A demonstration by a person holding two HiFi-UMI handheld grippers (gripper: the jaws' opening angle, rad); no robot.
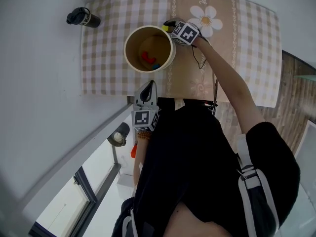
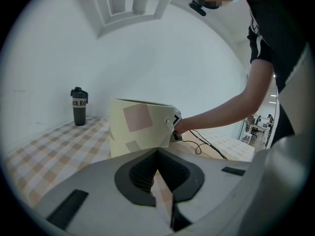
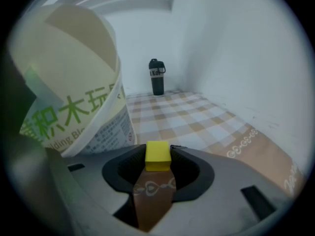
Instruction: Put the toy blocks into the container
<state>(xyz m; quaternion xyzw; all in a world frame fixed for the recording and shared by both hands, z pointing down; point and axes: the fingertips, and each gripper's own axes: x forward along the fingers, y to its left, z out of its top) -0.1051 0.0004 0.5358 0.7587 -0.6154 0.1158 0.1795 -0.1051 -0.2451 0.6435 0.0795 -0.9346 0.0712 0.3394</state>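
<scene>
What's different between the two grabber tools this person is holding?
The right gripper is clamped on a yellow block; the left gripper is shut with nothing in it. The right gripper is up beside the rim of the container; the left gripper sits at the near edge of the table, short of the container. Both are the same kind of grey two-jaw tool.

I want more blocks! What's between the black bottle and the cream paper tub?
Only bare checked tablecloth lies between black bottle and cream paper tub, in the head view.
</scene>
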